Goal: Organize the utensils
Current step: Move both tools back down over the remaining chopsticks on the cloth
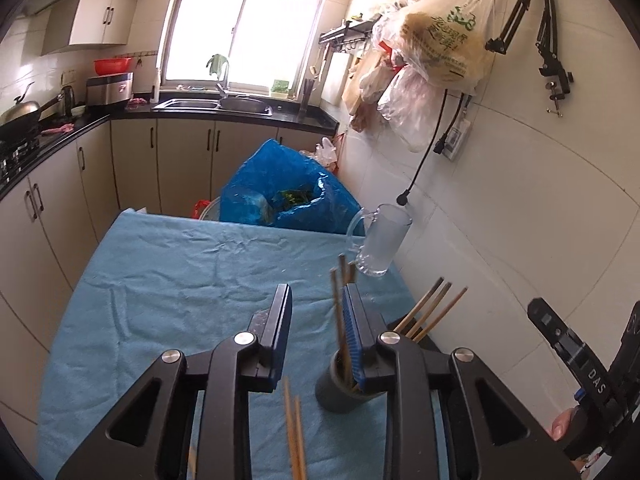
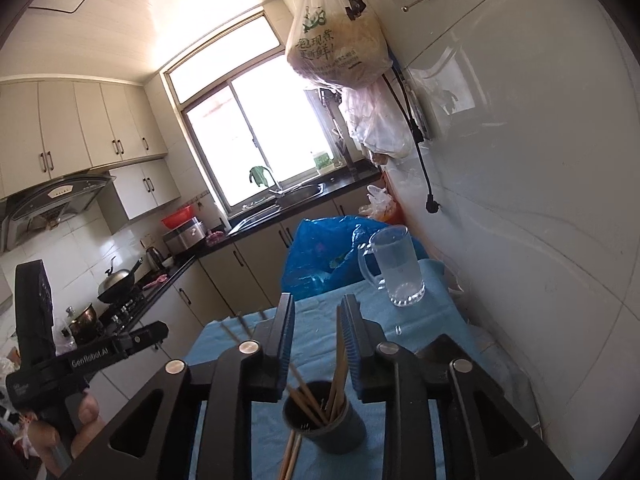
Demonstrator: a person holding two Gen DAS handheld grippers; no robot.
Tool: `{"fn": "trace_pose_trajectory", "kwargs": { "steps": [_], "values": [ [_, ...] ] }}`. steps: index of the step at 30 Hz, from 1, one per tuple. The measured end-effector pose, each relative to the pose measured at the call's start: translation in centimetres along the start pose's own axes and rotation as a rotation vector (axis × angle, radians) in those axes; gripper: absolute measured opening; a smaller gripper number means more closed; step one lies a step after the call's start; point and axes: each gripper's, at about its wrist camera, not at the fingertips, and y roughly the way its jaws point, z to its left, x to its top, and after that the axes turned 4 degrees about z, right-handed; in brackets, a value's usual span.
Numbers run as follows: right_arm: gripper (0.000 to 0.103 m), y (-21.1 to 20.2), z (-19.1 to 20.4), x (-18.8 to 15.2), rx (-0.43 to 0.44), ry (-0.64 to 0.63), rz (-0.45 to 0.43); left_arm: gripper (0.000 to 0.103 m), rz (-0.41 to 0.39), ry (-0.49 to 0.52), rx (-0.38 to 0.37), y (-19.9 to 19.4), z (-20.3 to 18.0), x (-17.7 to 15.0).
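left claw (image 1: pixel 318 300) parted, empty | right claw (image 2: pixel 319 312) parted | chopsticks (image 2: pixel 340 376) in cup (image 2: pixel 332 428) below both

Left gripper (image 1: pixel 316 308) jaws parted, right gripper (image 2: pixel 318 316) jaws parted, both angled downward

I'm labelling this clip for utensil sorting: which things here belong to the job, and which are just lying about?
Job:
chopsticks
dark holder cup
loose chopsticks

Lying about:
glass mug
blue plastic bag
hanging shopping bag
wok
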Motion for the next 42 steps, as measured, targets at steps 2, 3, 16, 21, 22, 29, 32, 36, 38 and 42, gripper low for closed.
{"fn": "trace_pose_trajectory", "kwargs": {
  "steps": [2,3,16,21,22,29,32,36,38,42],
  "values": [
    [0.027,-0.4,0.2,-1.2,0.008,-0.007,0.023,0.026,0.015,-0.013,0.014,-0.5,1.3,-0.9],
    [0.027,-0.4,0.3,-1.8,0.013,-0.009,0.040,0.026,0.027,-0.024,0.022,-0.6,2.2,-1.4],
    [0.027,4.0,0.6,-11.9,0.019,-0.005,0.331,0.026,0.288,-0.272,0.136,2.5,16.0,-11.5],
    [0.027,5.7,1.5,-14.5,0.014,-0.022,0.424,0.026,0.370,-0.280,0.133,4.7,17.2,-12.9],
    [0.027,5.9,1.5,-14.9,0.015,-0.021,0.434,0.026,0.377,-0.278,0.129,5.1,17.1,-12.8],
    [0.027,5.9,1.6,-14.9,0.003,-0.030,0.436,0.026,0.443,-0.218,0.144,11.0,15.9,-10.6],
    [0.027,5.6,1.5,-14.9,-0.002,-0.036,0.434,0.026,0.459,-0.206,0.196,13.3,16.2,-9.8],
    [0.027,5.4,1.3,-14.9,-0.004,-0.039,0.432,0.024,0.495,-0.192,0.212,16.2,16.3,-9.2],
    [0.027,5.4,1.2,-14.8,-0.001,-0.040,0.432,0.016,0.508,-0.181,0.227,17.2,16.3,-9.2],
    [0.027,5.8,1.6,-14.6,0.004,-0.052,0.438,0.005,0.508,-0.174,0.268,17.9,16.4,-9.4]
  ]
}}
